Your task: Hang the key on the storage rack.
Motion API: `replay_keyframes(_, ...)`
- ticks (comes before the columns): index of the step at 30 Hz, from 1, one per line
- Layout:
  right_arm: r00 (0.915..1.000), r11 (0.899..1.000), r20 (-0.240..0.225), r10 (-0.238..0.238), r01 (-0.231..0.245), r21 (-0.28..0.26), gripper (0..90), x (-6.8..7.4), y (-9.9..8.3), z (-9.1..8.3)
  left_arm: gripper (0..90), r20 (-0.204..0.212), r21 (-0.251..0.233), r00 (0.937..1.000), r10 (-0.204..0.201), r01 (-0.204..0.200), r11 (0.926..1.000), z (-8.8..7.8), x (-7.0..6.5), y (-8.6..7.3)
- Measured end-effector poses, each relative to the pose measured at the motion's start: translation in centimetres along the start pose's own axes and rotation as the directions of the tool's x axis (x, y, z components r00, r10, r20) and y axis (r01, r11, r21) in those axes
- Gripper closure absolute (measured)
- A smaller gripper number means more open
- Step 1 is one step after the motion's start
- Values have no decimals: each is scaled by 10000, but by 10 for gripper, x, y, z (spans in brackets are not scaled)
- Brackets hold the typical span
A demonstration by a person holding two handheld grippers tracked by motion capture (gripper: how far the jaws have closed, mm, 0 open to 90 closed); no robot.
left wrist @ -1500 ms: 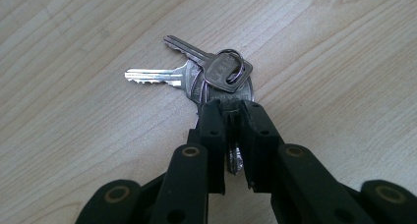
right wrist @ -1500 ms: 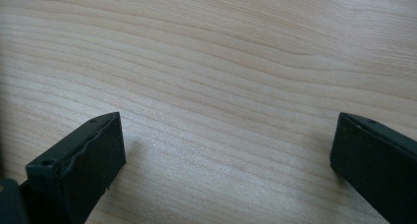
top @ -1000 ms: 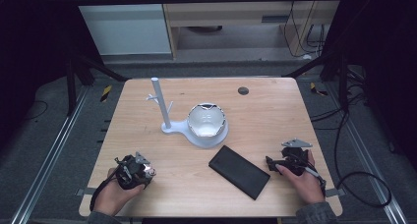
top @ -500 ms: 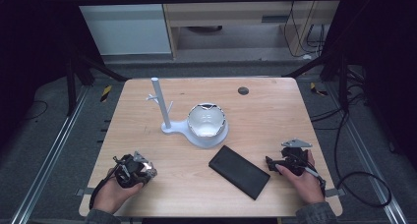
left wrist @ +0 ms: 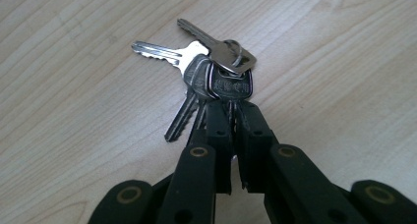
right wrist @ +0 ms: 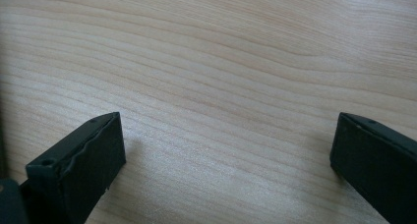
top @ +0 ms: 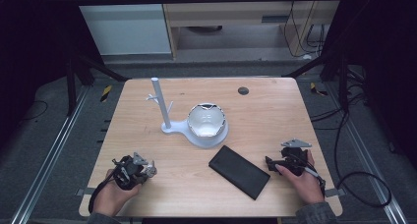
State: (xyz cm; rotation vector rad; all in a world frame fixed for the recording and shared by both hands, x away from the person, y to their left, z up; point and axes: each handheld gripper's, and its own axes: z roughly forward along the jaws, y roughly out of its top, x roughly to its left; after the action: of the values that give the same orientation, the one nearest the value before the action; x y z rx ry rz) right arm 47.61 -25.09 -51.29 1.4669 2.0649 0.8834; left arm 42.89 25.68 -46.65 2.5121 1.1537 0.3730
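Table (top: 275, 106): pale wood grain, a small dark round spot (top: 243, 91) near its 12 o'clock edge.
Left gripper (left wrist: 231, 117): in my left hand at the table's 7 o'clock; its jaws had just been closing and pinched the bunch of keys (left wrist: 216, 71), which fanned out flat on the wood.
Right gripper (right wrist: 226, 150): in my right hand at 4 o'clock, jaws wide apart over bare wood.
Stand (top: 162, 106): white post with pegs, centre of the table, just beside a white bowl (top: 206, 121) on the same base.
Black slab (top: 239, 172): flat at 5 o'clock, perhaps a phone.
Room: dim grey floor, metal rails at both sides, cables at 3 o'clock.
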Motion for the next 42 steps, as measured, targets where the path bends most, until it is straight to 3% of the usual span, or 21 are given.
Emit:
replay_keyframes(3, 10000, 10000, -2, -4, 4, 1, 4, 0, 0, 0, 853, -71, 118, 9999, 87, -86, 9999, 1, -2, 0)
replay_keyframes(7, 10000, 10000, 1, -20, 20, -9, 4, 0, 0, 0, 875, -56, -138, 10000, 64, -65, 9999, -5, -3, 1)
replay_keyframes(11, 10000, 10000, 1, -36, 36, -3, 4, 0, 0, 0, 900, -377, 360, 9987, 341, -327, 9988, -2, -4, 1)
replay_keyframes(22, 10000, 10000, -24, -1, 1, 3, 4, 0, 0, 0, 900, -129, 409, 9997, 211, -206, 9990, 1, 0, 1)
replay_keyframes(36, 10000, 10000, -19, -7, 7, 1, 4, 0, 0, 0, 900, -132, 553, 9997, 228, -221, 9982, 5, 2, 2)
replay_keyframes(38, 10000, 10000, -23, -9, 9, -13, 4, 0, 0, 0, 900, -28, 438, 9999, 168, -167, 9989, 2, 3, 1)
replay_keyframes(42, 10000, 10000, -24, -1, 1, -14, 4, 1, 0, 0, 900, -21, -94, 10000, 28, -29, 10000, -26, 14, 7)
